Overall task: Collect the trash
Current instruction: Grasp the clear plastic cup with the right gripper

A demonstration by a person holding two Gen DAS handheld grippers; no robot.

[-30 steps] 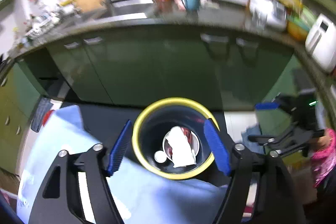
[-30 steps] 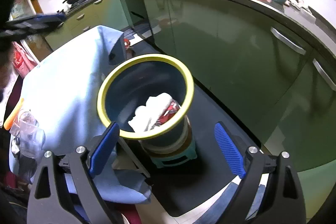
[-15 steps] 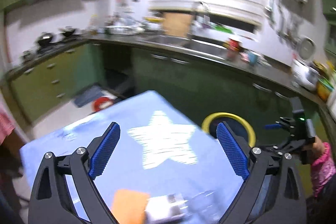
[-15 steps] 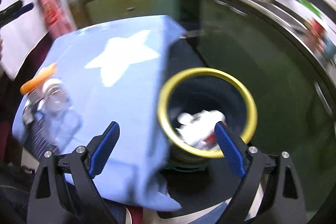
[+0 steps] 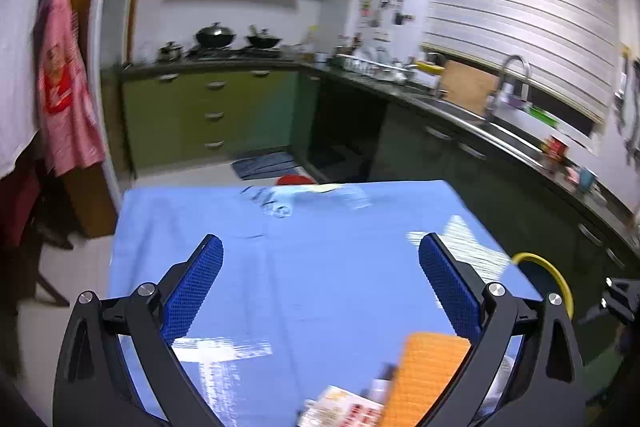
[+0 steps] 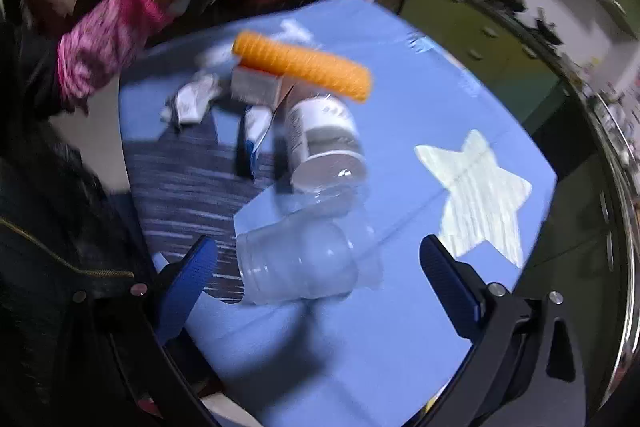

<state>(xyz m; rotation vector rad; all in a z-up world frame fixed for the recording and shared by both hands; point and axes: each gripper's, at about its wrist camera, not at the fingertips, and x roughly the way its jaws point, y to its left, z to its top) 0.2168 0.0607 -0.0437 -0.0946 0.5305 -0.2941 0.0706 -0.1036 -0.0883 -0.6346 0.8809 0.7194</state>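
My right gripper (image 6: 318, 273) is open and empty, its fingers either side of a clear plastic cup (image 6: 296, 265) lying on the blue tablecloth (image 6: 400, 115). Behind the cup lie a white jar (image 6: 320, 139), an orange sponge (image 6: 300, 65), a grey box (image 6: 254, 89) and a crumpled wrapper (image 6: 192, 99). My left gripper (image 5: 320, 279) is open and empty above the blue cloth (image 5: 320, 267). The orange sponge (image 5: 428, 371) and a printed packet (image 5: 344, 407) show at its lower edge. The yellow rim of the trash bin (image 5: 548, 275) shows at the table's right edge.
Green kitchen cabinets (image 5: 208, 115) and a dark counter with a sink (image 5: 480, 123) run behind and to the right of the table. A red object (image 5: 296, 180) lies on the floor beyond the table. The person's pink sleeve (image 6: 108, 31) is at upper left.
Both grippers have swung away from the bin to the table. The left now looks across the cloth. The right now frames the clear cup and the trash pile.
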